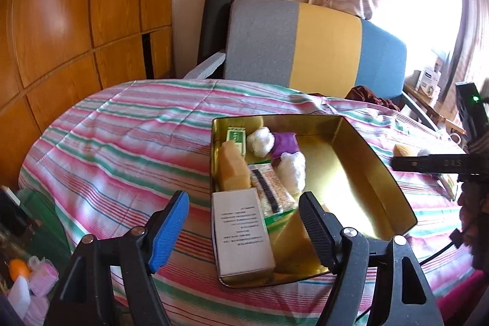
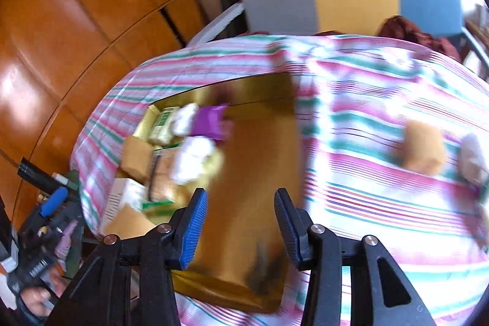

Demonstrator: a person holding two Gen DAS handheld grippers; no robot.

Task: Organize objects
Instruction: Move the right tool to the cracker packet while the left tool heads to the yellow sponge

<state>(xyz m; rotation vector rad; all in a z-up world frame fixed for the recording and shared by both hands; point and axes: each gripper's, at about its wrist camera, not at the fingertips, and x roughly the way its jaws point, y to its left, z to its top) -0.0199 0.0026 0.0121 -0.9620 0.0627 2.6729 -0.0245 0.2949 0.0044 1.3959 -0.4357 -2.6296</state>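
An open gold tin [image 1: 351, 179] lies on the striped cloth. Its left half holds a white box [image 1: 241, 234], yellow sponges [image 1: 233, 170], cotton balls [image 1: 292, 170], a purple packet [image 1: 284, 144], a green box [image 1: 236, 136] and a plaster pack [image 1: 269, 188]. My left gripper [image 1: 244, 231] is open over the tin's near left corner, with its pads clear of the white box. My right gripper [image 2: 241, 228] is open and empty above the tin's [image 2: 259, 158] bare floor; this view is blurred. A loose sponge [image 2: 423, 150] and a cotton ball [image 2: 473, 158] rest on the cloth to the right.
Behind the table stands a chair [image 1: 321, 42] with a grey, yellow and blue back, and a maroon cloth [image 2: 412, 35] lies on its seat. Wooden cabinet doors [image 1: 76, 20] fill the left. Small bottles and clutter [image 1: 27, 280] sit below the table's left edge.
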